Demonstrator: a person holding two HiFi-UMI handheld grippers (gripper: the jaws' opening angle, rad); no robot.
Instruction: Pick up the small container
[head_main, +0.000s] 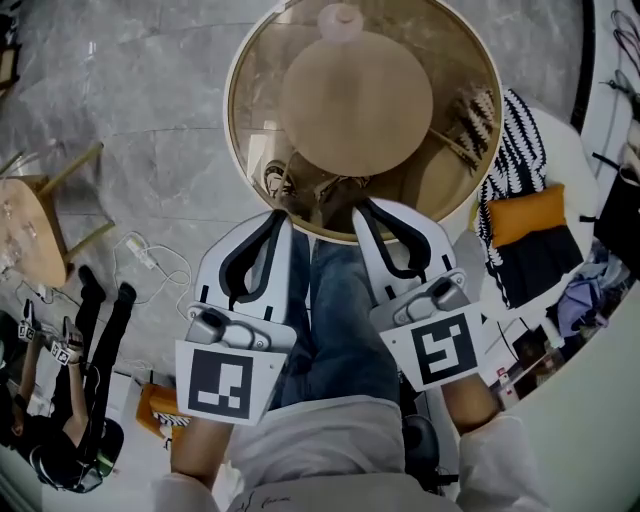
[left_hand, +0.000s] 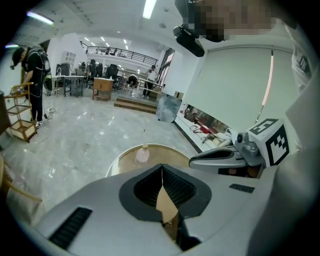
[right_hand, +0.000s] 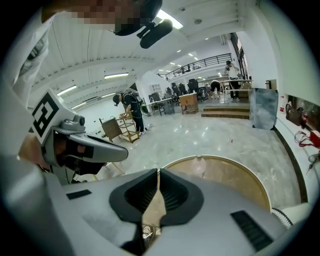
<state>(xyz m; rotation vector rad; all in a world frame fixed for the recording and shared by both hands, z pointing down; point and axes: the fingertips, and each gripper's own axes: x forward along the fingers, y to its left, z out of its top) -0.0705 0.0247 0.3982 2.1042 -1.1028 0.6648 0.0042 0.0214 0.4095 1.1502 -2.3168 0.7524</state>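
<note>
The small container is a pale pink bottle standing at the far edge of a round glass table. It also shows small in the left gripper view and the right gripper view. My left gripper and right gripper hang side by side over the table's near rim, well short of the bottle. Both are shut with nothing between the jaws. The closed tips meet in each gripper's own view: left gripper, right gripper.
A wooden disc lies under the glass top. A wooden stool and floor cables are at the left, and a person in black at the lower left. A striped cloth and an orange cushion lie at the right.
</note>
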